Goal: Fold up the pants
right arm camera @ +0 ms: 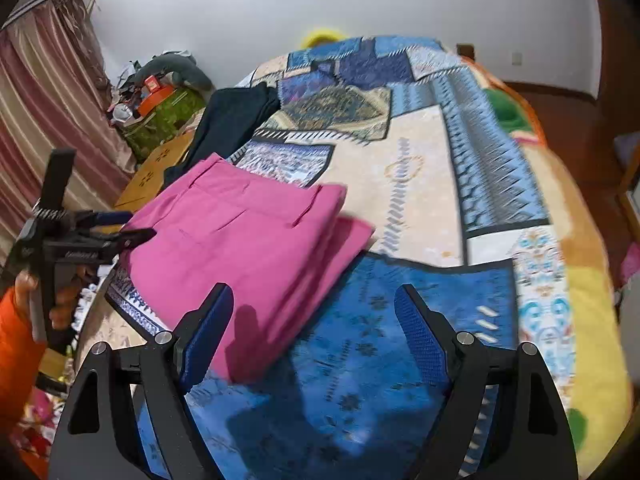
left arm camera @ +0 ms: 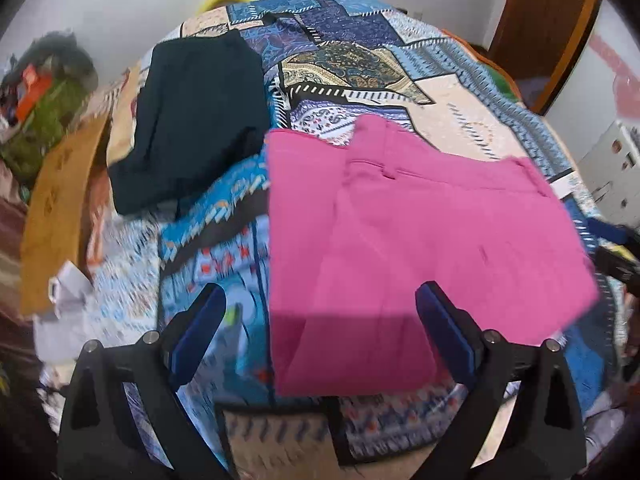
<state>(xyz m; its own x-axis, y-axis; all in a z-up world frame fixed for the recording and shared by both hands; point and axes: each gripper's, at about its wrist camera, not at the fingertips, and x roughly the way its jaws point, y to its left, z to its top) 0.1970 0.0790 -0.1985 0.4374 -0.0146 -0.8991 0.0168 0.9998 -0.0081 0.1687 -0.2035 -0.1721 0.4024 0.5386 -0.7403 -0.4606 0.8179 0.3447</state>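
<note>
- My left gripper stood wide open and empty, hovering over the near edge of the pink pants; one finger hung above the bare patchwork bedspread, the other above the pink cloth.
- My right gripper was spread open too, holding nothing, its left finger just over the pants' near corner and its right finger over the blue patch of the spread.
- The pink pants lay on the bed already folded into a thick, layered rectangle, waistband and belt loops on top at the far side.
- From my left claw the bundle ran forward and to the right; from my right claw it ran forward and to the left. So it lay between my two hands, with its long axis going away from me, as best I could judge through the fisheye.
- I judged the left nearer, since it sat right over the cloth.
- A folded dark garment lay beyond on the left, just beside the pink corner but apart from it; I judged it could catch a wide sweep leftward.
- A green box with clutter stood off the bed, well away.
</note>
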